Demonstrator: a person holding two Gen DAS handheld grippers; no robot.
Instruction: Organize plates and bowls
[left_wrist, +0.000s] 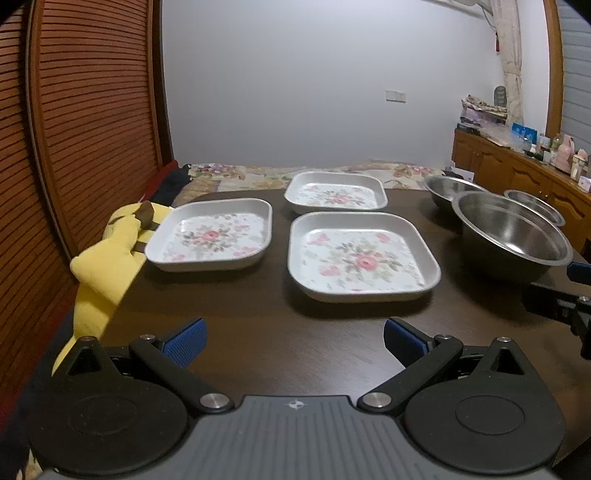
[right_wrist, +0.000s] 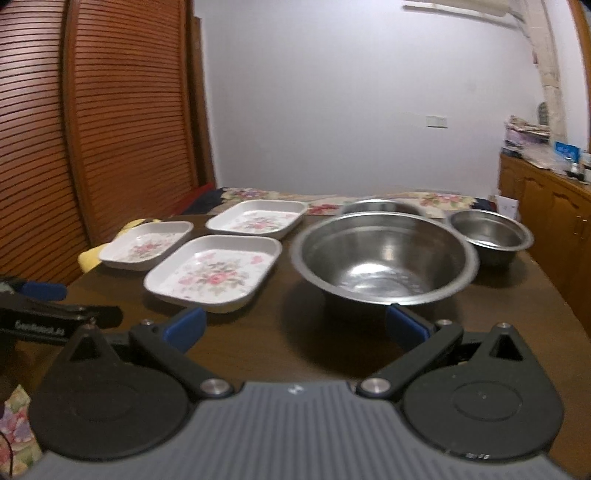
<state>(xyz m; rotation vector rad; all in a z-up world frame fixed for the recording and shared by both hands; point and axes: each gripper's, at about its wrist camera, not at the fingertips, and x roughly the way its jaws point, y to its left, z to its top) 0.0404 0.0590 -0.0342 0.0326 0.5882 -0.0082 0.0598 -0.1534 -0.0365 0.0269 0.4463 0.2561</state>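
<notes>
Three square floral plates sit on the dark table: a near one (left_wrist: 364, 256) (right_wrist: 214, 271), a left one (left_wrist: 212, 234) (right_wrist: 146, 245) and a far one (left_wrist: 335, 192) (right_wrist: 258, 218). Three steel bowls stand to the right: a large near one (left_wrist: 511, 230) (right_wrist: 384, 254), a far one (left_wrist: 448, 190) (right_wrist: 380, 206) and a small one (left_wrist: 533, 205) (right_wrist: 489, 234). My left gripper (left_wrist: 293, 341) is open and empty, short of the near plate. My right gripper (right_wrist: 295, 326) is open and empty, just before the large bowl.
A yellow cloth (left_wrist: 110, 266) lies at the table's left edge beside the left plate. A slatted wooden door (left_wrist: 74, 129) stands on the left. A wooden cabinet (left_wrist: 517, 170) with clutter runs along the right. A floral bedspread (left_wrist: 236, 173) lies behind the table.
</notes>
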